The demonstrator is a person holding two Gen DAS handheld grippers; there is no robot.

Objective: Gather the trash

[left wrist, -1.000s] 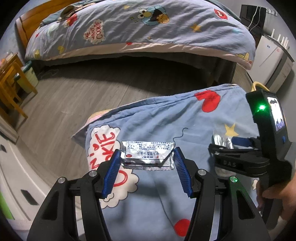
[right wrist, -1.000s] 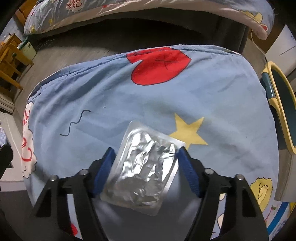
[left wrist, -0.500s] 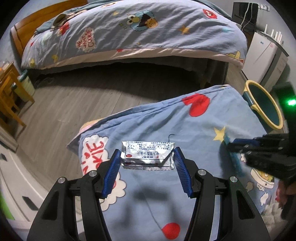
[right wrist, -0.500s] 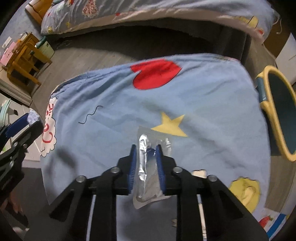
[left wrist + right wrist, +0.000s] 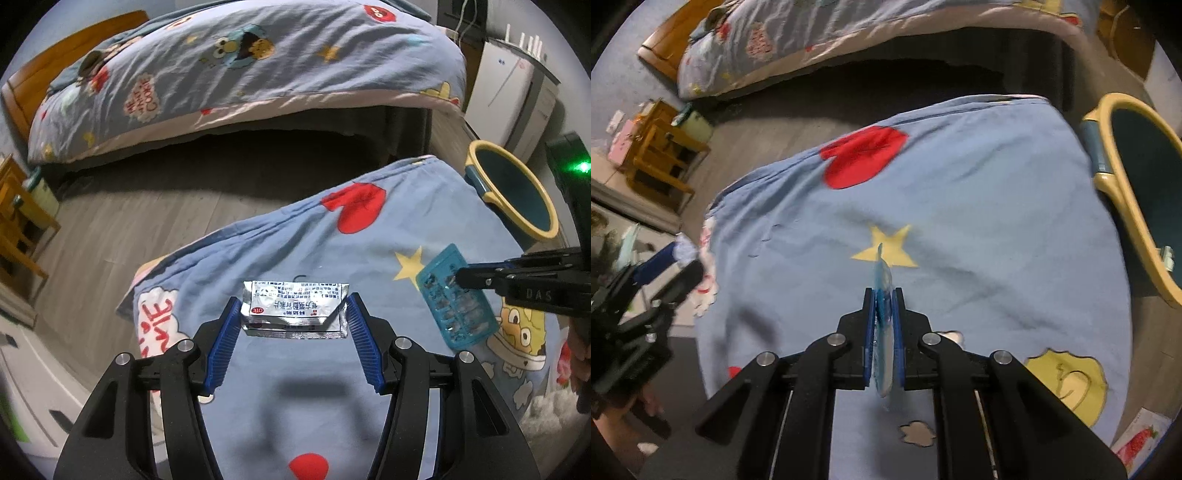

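The blanket is light blue with red hearts, yellow stars and cartoon clouds. Silver sachet has dark print and a red mark, the blister pack is see-through blue, gripper pads are bright blue, and the bin is teal with a yellow rim.

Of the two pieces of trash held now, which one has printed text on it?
The silver sachet in the left gripper; it shows printed characters. The blue blister pack in the right gripper shows none.

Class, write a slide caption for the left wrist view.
Left tongs grip a foil sachet; right tongs lift a blister pack.
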